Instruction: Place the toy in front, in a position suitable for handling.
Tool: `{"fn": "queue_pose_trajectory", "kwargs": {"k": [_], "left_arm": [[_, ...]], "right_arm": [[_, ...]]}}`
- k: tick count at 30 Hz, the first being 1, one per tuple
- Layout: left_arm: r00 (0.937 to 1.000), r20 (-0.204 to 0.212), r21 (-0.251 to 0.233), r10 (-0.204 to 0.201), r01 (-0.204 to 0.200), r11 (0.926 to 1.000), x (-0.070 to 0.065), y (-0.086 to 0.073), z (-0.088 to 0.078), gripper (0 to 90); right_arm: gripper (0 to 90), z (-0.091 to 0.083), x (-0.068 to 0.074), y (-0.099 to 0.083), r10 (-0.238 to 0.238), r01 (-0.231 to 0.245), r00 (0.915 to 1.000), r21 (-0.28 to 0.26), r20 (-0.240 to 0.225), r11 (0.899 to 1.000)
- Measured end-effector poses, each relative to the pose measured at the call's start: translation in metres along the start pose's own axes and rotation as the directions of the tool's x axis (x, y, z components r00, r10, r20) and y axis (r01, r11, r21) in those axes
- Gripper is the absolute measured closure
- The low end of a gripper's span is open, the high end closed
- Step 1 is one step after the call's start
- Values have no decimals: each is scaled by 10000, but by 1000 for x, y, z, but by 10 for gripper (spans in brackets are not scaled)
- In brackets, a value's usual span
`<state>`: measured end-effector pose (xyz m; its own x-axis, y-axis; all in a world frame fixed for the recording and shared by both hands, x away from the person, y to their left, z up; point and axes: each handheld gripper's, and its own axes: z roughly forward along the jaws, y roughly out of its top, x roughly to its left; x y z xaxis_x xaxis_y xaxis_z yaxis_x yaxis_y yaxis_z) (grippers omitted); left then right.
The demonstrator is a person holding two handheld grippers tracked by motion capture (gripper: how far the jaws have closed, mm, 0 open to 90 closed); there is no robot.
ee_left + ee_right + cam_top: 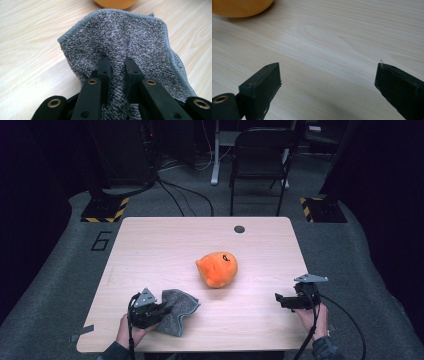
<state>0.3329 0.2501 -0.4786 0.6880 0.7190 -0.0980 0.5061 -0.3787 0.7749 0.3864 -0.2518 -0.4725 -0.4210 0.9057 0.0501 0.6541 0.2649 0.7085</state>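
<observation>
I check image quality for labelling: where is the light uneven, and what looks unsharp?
High view: bright table, dark surroundings. Left gripper view: grey cloth sharp, orange plush toy soft at the top edge. Right gripper view: fingers slightly soft, wood grain clear.

The right gripper [328, 75] hangs over the pale wood table [342, 37] with its two black jaws standing wide apart and nothing between them, only bare grain. The orange plush toy [240, 7] lies far beyond the left jaw, at the upper left corner, cut off by the edge, well apart from both jaws, resting on the table
</observation>
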Motion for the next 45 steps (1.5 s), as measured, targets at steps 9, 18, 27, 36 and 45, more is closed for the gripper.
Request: {"fn": "queue_pose_trajectory", "kwargs": {"k": [9, 18, 27, 36, 45], "left_arm": [[9975, 436, 39, 554, -556, 9984, -17, 16, 13, 775], [9881, 1062, 146, 1115, -1137, 9934, -39, 28, 35, 773], [9762, 1597, 301, 1465, -1531, 9878, -58, 39, 60, 772], [9608, 2245, 419, 1626, -1763, 9835, -75, 52, 89, 770], [9465, 2630, 878, 1870, -2165, 9723, -91, 60, 124, 752]], "right_arm": [[62, 2, 1, 1, -36, 36, 10000, 22, -4, 10000], [63, 3, 2, 1, -10, 10, 10000, 114, -9, 9999], [64, 3, 2, 1, -85, 85, 10000, 123, -31, 9999], [65, 3, 4, 2, -64, 65, 10000, 161, -65, 9998], [68, 4, 4, 1, -108, 110, 9999, 172, -126, 9998]]}}
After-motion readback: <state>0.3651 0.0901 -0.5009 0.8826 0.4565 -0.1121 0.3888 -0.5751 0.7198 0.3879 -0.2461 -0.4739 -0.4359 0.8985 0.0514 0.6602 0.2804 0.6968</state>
